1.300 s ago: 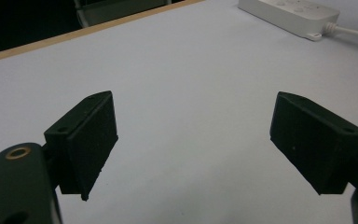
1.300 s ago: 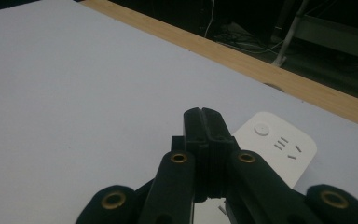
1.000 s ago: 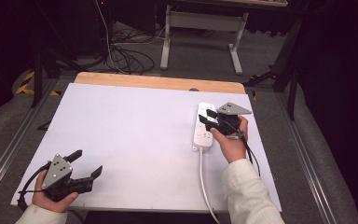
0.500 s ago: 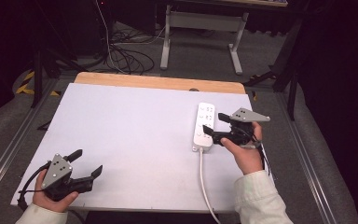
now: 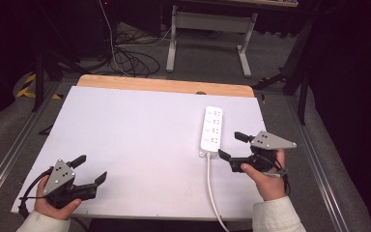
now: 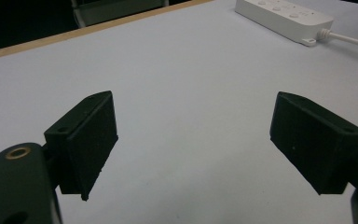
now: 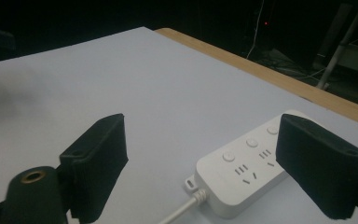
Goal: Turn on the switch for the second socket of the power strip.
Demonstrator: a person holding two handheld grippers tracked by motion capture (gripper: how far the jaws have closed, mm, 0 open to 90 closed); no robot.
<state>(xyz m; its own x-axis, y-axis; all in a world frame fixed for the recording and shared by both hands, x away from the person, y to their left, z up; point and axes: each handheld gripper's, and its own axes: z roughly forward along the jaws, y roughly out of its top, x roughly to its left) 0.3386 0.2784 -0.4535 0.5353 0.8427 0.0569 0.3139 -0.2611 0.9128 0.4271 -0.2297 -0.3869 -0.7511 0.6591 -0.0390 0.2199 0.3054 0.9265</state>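
Note:
A white power strip (image 5: 211,129) lies on the right part of the white tabletop (image 5: 140,140), and its cable (image 5: 211,188) runs to the near edge. My right gripper (image 5: 233,146) hovers just right of the strip's near end, apart from it. Its jaws have just been opening and stand open with nothing held. In the right gripper view the strip (image 7: 242,179) lies beyond my right gripper (image 7: 214,158). My left gripper (image 5: 90,169) rests open at the near left corner. In the left gripper view the open left gripper (image 6: 200,140) faces bare table, with the strip (image 6: 284,14) far off.
A wooden strip (image 5: 164,86) edges the far side of the table. Beyond it on the dark floor are cables (image 5: 130,58) and a metal stand (image 5: 207,29). Metal rails (image 5: 319,169) run along both sides of the table.
My right gripper has drawn back from over the power strip towards the near right, and its jaws have spread apart. The strip stays on the table. The left gripper has not moved.

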